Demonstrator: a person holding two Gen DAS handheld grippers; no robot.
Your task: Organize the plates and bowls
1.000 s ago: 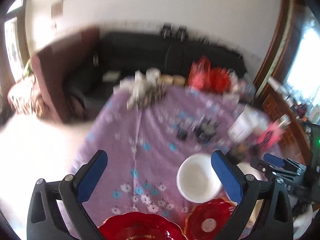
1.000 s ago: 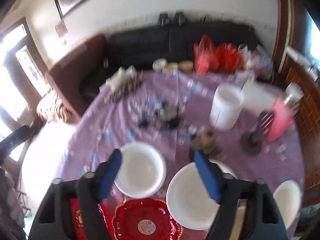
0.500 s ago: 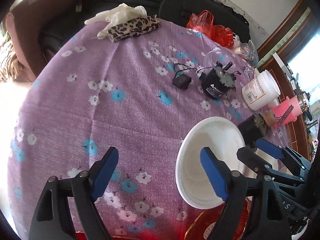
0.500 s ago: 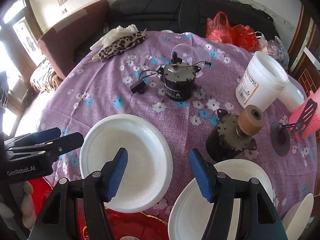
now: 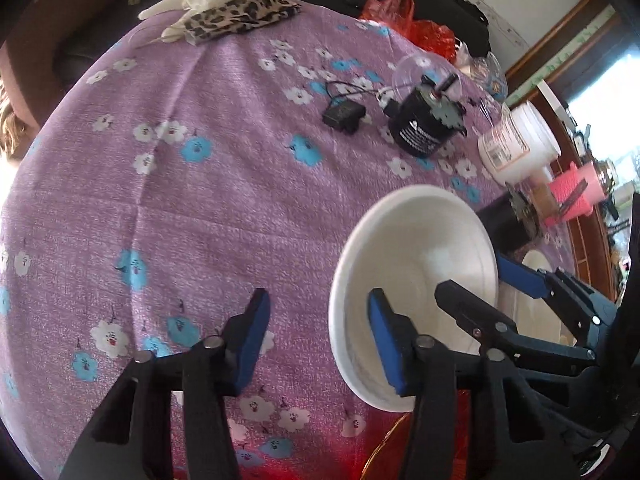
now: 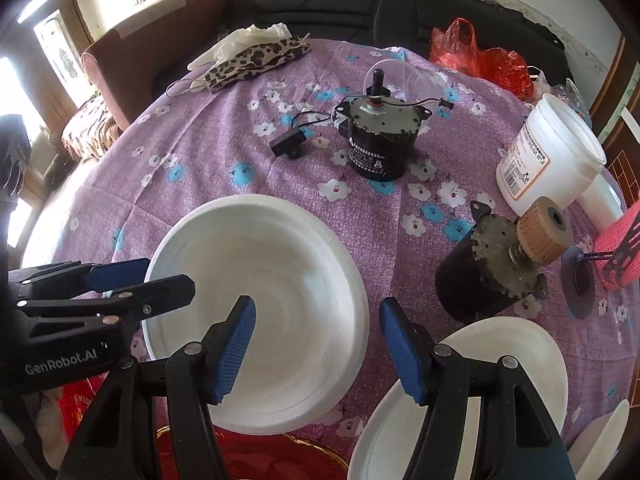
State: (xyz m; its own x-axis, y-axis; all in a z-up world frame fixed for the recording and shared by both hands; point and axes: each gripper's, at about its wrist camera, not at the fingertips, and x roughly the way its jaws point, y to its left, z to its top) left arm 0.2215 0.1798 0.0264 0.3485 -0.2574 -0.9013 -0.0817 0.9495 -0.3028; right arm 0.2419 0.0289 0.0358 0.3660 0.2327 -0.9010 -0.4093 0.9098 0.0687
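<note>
A white foam bowl [image 5: 420, 248] [image 6: 280, 264] sits on the purple flowered tablecloth [image 5: 200, 200]. My left gripper [image 5: 319, 304] straddles its left rim, one finger inside and one outside; the jaws are closing and the pads stand apart from the rim. My right gripper [image 6: 317, 305] straddles the right rim the same way, open. Each gripper shows in the other view: the left gripper [image 6: 168, 276], the right gripper [image 5: 470, 280]. A white plate [image 6: 520, 344] lies right of the bowl. A red plate [image 6: 248, 456] lies partly hidden under the bowl's near edge.
Beyond the bowl stand a black motor [image 6: 376, 140] with a wired adapter [image 6: 288, 144], a white plastic jar [image 6: 548, 156] and a second motor with a wooden wheel [image 6: 492, 272]. A leopard-print cloth [image 6: 256, 60] and red bags [image 6: 480, 56] lie at the far edge.
Both grippers have come down onto the white bowl from above the table. The left jaws have narrowed from wide open, with one finger now inside the bowl's rim.
</note>
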